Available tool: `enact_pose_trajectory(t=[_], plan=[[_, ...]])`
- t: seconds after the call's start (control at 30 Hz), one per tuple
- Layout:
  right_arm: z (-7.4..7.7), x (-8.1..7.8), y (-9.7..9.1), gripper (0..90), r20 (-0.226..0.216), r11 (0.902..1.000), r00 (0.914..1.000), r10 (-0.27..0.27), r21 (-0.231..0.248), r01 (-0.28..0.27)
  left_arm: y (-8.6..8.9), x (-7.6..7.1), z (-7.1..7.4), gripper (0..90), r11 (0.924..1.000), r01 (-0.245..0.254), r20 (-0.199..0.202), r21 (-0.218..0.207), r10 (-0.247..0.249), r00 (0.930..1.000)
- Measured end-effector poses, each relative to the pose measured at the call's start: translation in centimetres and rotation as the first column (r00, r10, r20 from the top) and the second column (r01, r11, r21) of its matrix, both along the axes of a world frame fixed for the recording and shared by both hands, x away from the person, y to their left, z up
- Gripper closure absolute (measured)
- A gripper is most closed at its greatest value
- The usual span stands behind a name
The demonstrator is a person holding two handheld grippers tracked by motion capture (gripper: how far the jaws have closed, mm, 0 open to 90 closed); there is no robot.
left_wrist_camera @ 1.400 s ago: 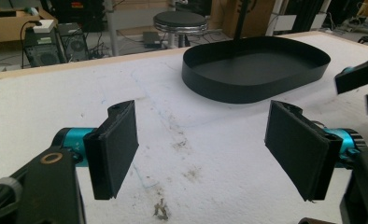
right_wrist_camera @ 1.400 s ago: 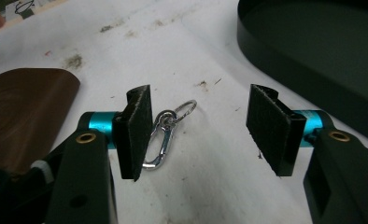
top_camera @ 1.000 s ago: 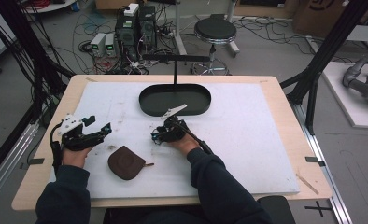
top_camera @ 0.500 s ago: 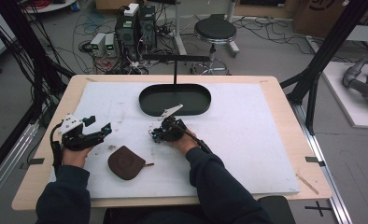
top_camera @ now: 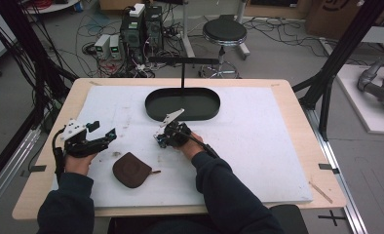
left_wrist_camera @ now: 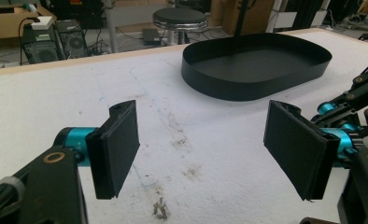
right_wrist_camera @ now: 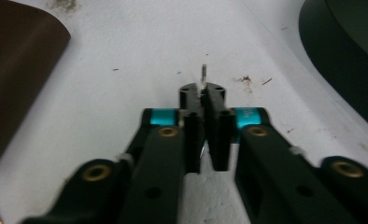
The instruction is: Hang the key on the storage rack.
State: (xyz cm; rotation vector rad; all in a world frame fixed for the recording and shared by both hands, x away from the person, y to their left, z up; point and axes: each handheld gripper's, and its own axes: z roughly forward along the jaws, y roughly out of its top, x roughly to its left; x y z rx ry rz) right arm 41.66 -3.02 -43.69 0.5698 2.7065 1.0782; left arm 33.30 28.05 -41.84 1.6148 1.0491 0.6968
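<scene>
- High view: the left gripper (top_camera: 104,138) is held over the white mat (top_camera: 278,146) at about 9 o'clock from the table's middle, its jaws spread wide with nothing between them.
- High view: the right gripper (top_camera: 159,141) is seen near the mat's middle, at 3 o'clock from the left gripper and well apart from it; its jaws have just been closing and are drawn together.
- High view: a brown pouch (top_camera: 130,169) is laid flat on the mat at about 7 o'clock from the right gripper, between the two forearms, touched by neither gripper.
- High view: a black oval tray (top_camera: 153,105) is set at 12 o'clock from the right gripper, near it, with a black stand (top_camera: 182,61) rising behind it.
- Left gripper view: the two black pads (left_wrist_camera: 119,147) are shown far apart above bare, stained mat; the tray (left_wrist_camera: 247,84) is seen at 1 o'clock beyond them.
- Right gripper view: the jaws of the right gripper (right_wrist_camera: 203,93) are pressed almost together on a small thin silvery piece (right_wrist_camera: 203,73), which sticks out from the tips toward 12 o'clock over the mat. What the piece is cannot be told.
- Right gripper view: the pouch (right_wrist_camera: 18,70) is found at 10 o'clock, the tray's dark rim (right_wrist_camera: 331,51) at 2 o'clock.
</scene>
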Motion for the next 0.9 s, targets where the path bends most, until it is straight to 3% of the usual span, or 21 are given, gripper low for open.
enact_pose_trajectory(t=[0.17,0.33,0.57,0.6,0.7,0.9], plan=[[0.5,-0.1,-0.5,89.9,0.036,0.9996,0.9993,0.01,-0.026,-0.009,0.1,0.0,0.0,26.5,1.0,-0.006,-0.001,-0.007,0.006,1.0],[2.1,-0.2,-2.0,90.0,0.08,0.9997,0.9968,0.001,0.024,-0.003,0.3,-0.1,0.0,26.5,0.9999,-0.009,0.002,-0.008,0.009,1.0],[4.1,0.2,-5.2,90.0,0.094,0.9963,0.9942,-0.053,0.072,0.046,0.2,-0.1,0.0,26.5,0.9999,-0.009,0.001,-0.007,0.009,1.0],[4.9,0.4,-6.5,90.0,0.098,0.9919,0.9915,-0.086,0.102,0.075,0.2,-0.1,0.0,26.6,0.9999,-0.008,0.001,-0.006,0.008,1.0],[6.1,0.9,-8.4,90.0,0.117,0.9847,0.9848,-0.128,0.134,0.112,0.2,-0.1,-0.1,26.7,1.0,-0.006,-0.001,-0.007,0.006,1.0],[8.4,2.3,-11.7,90.0,0.155,0.9695,0.9667,-0.204,0.169,0.178,0.2,0.0,-0.1,26.7,1.0,-0.006,-0.001,-0.006,0.006,1.0]])
